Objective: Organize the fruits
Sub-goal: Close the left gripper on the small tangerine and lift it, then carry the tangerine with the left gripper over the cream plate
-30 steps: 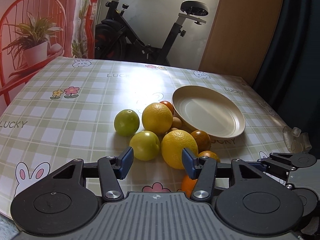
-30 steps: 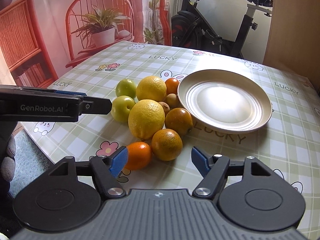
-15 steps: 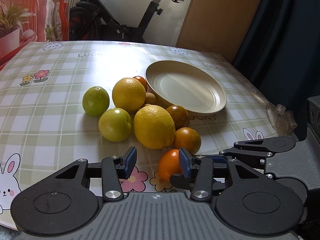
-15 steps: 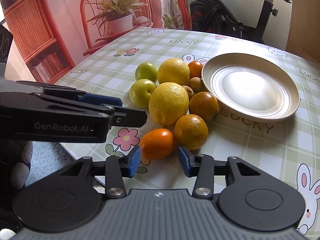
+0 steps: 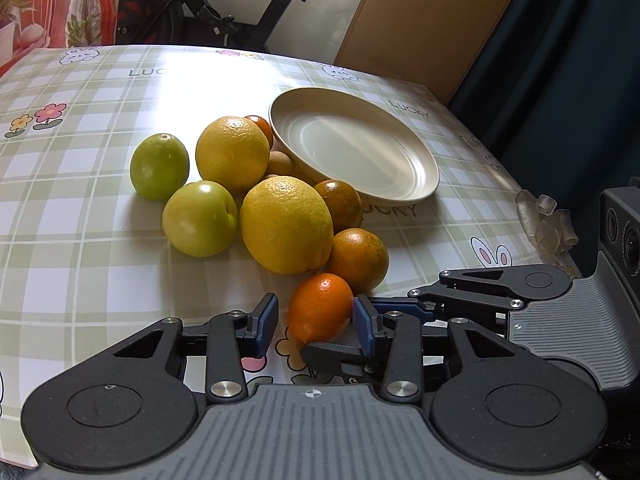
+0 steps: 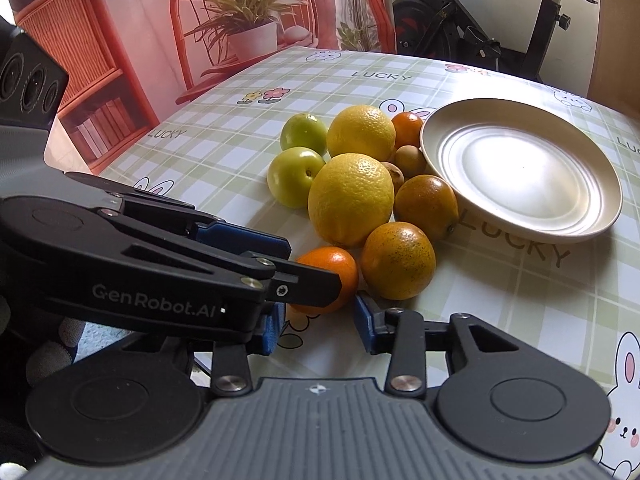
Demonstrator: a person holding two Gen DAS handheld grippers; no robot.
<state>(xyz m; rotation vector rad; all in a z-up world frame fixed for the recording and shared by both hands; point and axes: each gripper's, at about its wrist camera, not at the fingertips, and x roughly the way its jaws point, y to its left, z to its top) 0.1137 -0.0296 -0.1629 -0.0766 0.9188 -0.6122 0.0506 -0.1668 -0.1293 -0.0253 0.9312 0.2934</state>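
On the left of the pile sit two green apples (image 5: 159, 166), clear of the action, then two big lemons (image 5: 286, 224) packed in the middle, and the brown-skinned oranges (image 5: 359, 255) leaning on them, because the whole heap is bunched beside the plate (image 5: 428, 184) on the bench (image 5: 80, 248). The plate is bare, so sorting looks barely begun.

Now the near edge: the small orange (image 5: 320, 306) lies on its own at the front of the pile, the easiest pick, and both tools go for it. The left gripper (image 5: 315, 318) is angled down with the fruit between its blue pads (image 5: 267, 318); the jaws are closing, the right pad about touching the skin, the left pad a shade off, so not yet clamped, I judge.

Over to the right gripper (image 6: 320, 324): its jaws are narrow and empty, parked just short of the same orange. From that view the left tool's finger crosses in front, hiding part of the fruit, so whether the two tools touch I cannot tell. Two grippers on one fruit risks a bump.
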